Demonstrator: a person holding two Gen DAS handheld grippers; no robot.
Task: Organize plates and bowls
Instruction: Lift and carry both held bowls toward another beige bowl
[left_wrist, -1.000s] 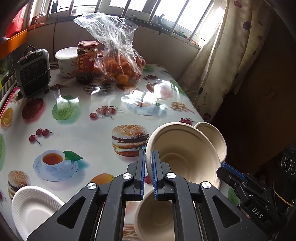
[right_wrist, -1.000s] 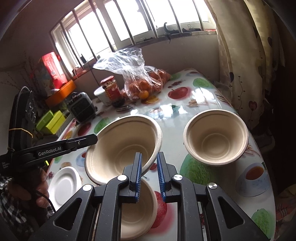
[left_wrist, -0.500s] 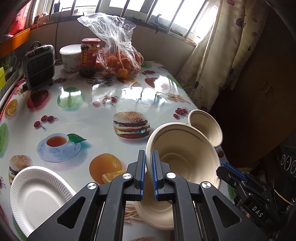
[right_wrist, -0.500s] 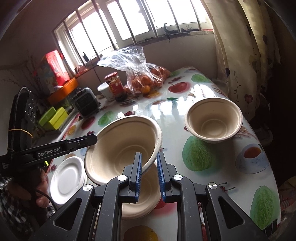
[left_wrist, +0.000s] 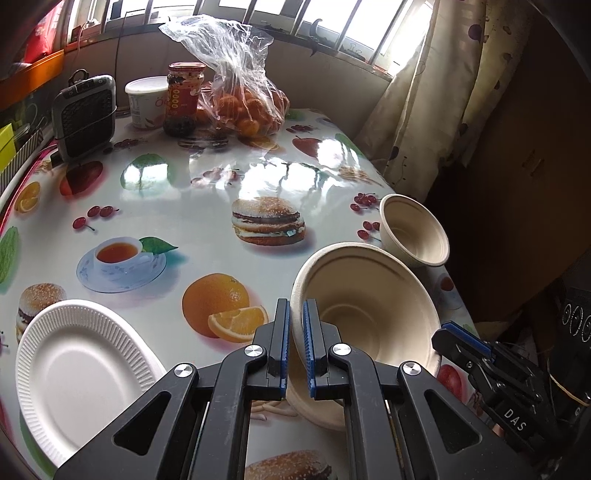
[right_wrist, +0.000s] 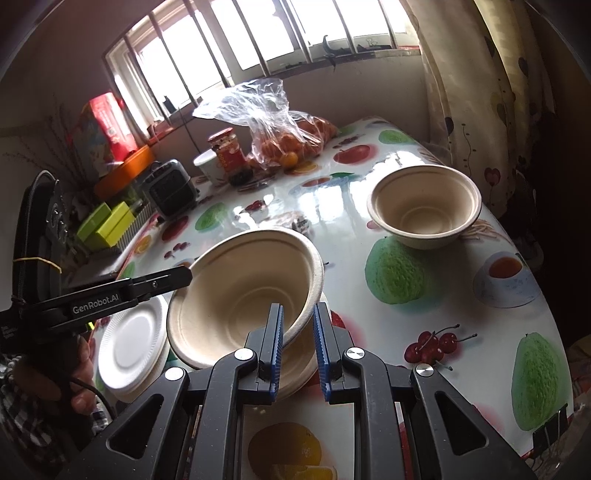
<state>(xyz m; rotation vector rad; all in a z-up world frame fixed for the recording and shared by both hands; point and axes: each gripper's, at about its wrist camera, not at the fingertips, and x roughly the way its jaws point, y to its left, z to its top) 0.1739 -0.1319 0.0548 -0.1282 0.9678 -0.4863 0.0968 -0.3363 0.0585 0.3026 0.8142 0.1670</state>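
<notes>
A beige paper bowl hangs tilted above the table, held by both grippers at opposite rims. My left gripper is shut on its left rim; in the right wrist view this left gripper meets the bowl from the left. My right gripper is shut on the near rim, and the left wrist view shows this right gripper at the bowl's right edge. A second beige bowl sits on the table right under the held one. A third bowl stands apart near the curtain side.
White paper plates are stacked at the table's near left edge. At the far end stand a bag of oranges, a red-lidded jar, a white tub and a small grey heater. A hand holds the left gripper.
Both grippers have drawn back toward the near edge with the bowl and sunk a little. The held bowl now hangs closer over the lower bowl; the white plates show more fully.
</notes>
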